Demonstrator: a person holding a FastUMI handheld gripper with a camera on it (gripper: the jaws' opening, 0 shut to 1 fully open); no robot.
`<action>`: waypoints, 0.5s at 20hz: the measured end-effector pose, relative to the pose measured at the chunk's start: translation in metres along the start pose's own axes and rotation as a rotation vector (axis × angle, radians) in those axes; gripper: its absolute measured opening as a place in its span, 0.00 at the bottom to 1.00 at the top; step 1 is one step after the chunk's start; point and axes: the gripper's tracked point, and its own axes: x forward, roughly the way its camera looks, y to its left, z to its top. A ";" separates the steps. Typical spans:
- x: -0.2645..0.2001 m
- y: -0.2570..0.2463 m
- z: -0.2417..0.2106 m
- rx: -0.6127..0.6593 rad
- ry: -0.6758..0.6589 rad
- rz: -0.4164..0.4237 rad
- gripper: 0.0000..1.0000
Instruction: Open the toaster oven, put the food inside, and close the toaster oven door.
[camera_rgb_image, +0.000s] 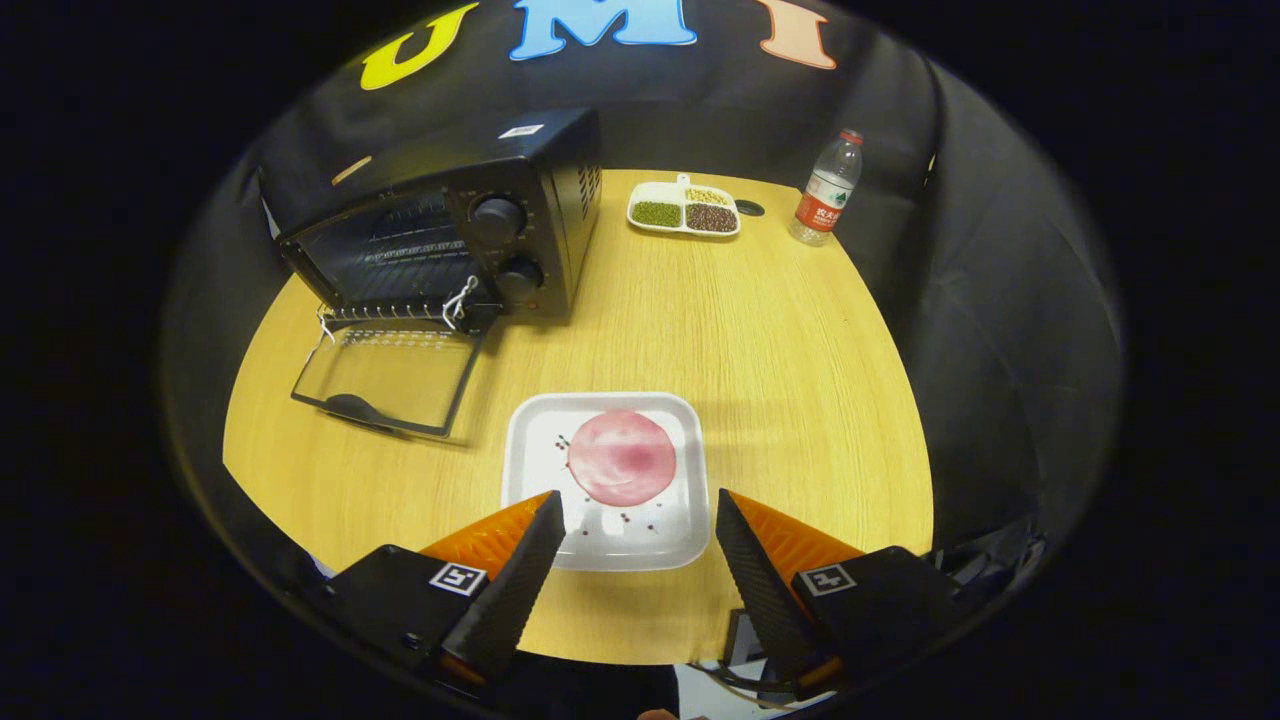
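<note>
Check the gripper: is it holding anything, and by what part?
Nothing is held. The gripper is open, its fingers spread on either side of the white tray's near edge, above it and not pressing on it. The pink food slice lies untouched on the tray.

A round light-wood table stands against black cloth booth walls under even light

Riding on the claw, looking forward and down along its spread fingers from above the table's near edge. Sitting close over the plate, facing the oven beyond at the left and the far wall behind.
</note>
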 end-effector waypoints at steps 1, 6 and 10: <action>0.004 -0.004 0.001 0.010 0.012 0.009 0.97; 0.026 -0.030 -0.013 0.031 0.069 0.013 0.97; 0.041 -0.037 -0.023 0.033 0.119 0.052 0.97</action>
